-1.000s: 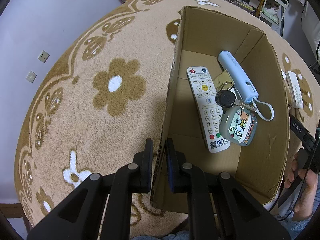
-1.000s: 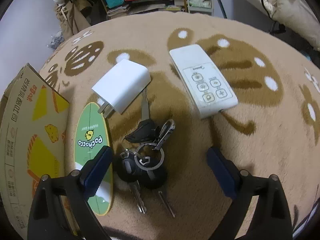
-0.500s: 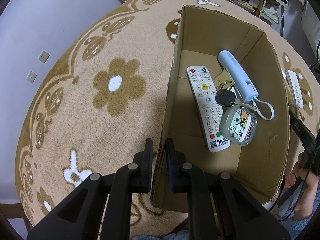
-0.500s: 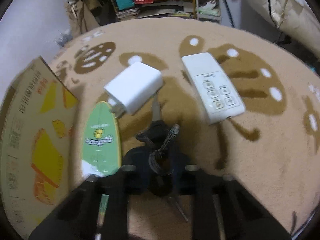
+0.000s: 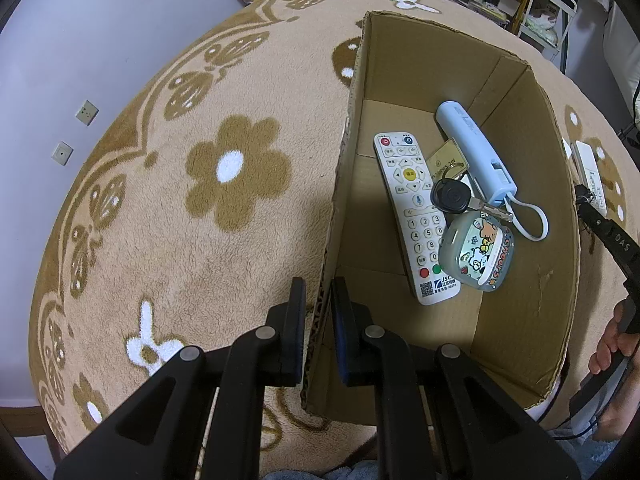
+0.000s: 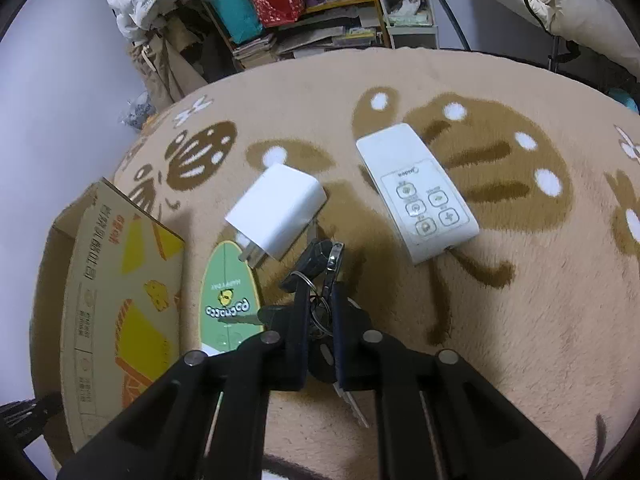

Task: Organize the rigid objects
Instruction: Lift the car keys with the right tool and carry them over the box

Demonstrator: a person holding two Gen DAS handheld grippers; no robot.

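A cluttered room with shelves along the back frames a round table [image 5: 168,216] covered in a beige fleece cloth with brown flowers. The largest thing on it is the open cardboard box [image 5: 532,240], filling the right half of the left wrist view. It already holds a white TV remote [image 5: 412,216], a pale blue power bank [image 5: 472,148], a car key with a cartoon case [image 5: 476,252] and a small tag.

In the right wrist view the box's printed side stands at the left edge, and just right of it lie a green oval card [image 6: 226,300], a white charger [image 6: 276,210] whose prongs overlap the card's top, and a white fan remote [image 6: 416,196] towards the centre right.

The change is at the right tongs [image 6: 320,320]: a second ago they stood wide over the bunch of keys [image 6: 316,264], and now their jaws are closing on it, the ring and black fobs pinched between the pads in the lower middle of the frame. The bunch seems secured, so a lift towards the box looks next.

The left tongs [image 5: 318,304] have not stirred: pointing steeply down at the lower centre, they stay clenched on the box's near wall, steadying it. A hand [image 5: 612,344] shows at the lower right edge.
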